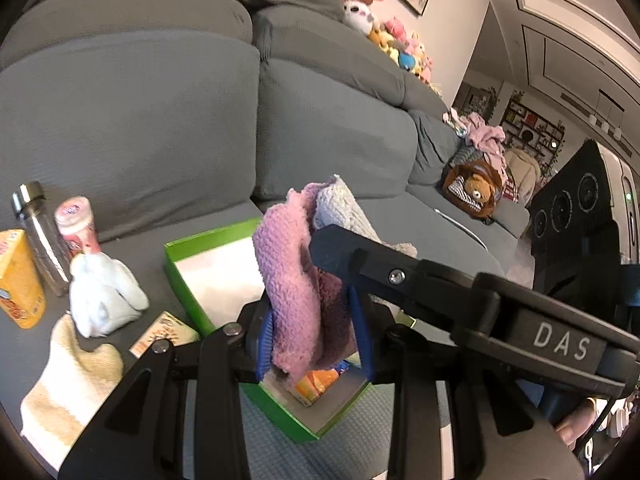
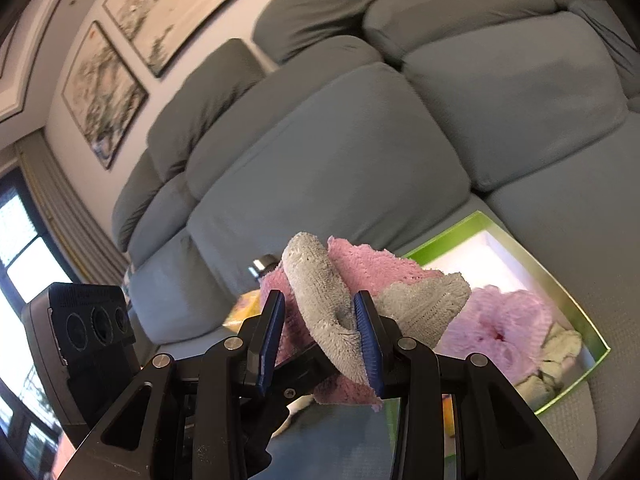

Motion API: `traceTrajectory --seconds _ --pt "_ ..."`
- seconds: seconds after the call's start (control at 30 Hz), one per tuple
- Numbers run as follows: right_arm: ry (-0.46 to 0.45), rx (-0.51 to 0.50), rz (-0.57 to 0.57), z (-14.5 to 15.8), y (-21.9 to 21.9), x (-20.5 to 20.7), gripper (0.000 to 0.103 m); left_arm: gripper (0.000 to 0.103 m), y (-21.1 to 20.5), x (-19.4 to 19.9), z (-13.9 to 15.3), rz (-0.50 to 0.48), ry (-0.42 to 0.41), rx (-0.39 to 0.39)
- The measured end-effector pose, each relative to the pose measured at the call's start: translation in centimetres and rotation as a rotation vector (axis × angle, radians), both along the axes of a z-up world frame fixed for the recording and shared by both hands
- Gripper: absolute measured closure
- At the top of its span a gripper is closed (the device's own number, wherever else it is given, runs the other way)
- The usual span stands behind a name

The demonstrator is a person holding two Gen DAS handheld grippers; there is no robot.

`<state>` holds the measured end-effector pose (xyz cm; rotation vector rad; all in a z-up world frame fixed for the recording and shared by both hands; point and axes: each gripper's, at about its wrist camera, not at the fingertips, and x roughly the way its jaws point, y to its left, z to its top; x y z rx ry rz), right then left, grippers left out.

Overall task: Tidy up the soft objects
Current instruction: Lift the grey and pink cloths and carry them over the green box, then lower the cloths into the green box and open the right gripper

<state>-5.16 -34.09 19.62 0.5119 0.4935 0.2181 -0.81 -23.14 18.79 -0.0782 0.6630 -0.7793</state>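
soft, even daylight fills both fisheye views, entering from the bright, blown-out window [image 2: 20, 248] left of the grey fabric sofa [image 2: 360, 152]. shadows are faint. edges bend and darken to black corners; the sofa cushions show slight motion blur.

Grey sofa [image 2: 360, 152] under framed paintings [image 2: 104, 92]; bright window [image 2: 20, 248] beside.

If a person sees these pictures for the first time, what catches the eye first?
First the pink and grey cloth, gripped between both claws, left and right, above the green box on the grey sofa. Next, the bright toy pile on the sofa's back and the teddy bear further along the seat.
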Motion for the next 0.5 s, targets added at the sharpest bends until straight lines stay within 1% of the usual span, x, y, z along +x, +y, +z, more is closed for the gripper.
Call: traceTrajectory --seconds 0.27,0.33,0.5 --pt "0.092 0.065 -0.043 -2.7 -2.8 2.1 0.064 0.073 -2.5 2.4 -2.4 -0.018 0.098 0.031" --pt "0.107 0.078 -0.045 -3.3 -3.3 2.6 0.064 0.073 -2.9 2.9 -2.9 -0.018 0.115 0.046" --pt "0.182 0.130 -0.056 -5.5 -4.5 3.9 0.064 0.073 -4.1 4.2 -4.6 -0.017 0.170 0.084"
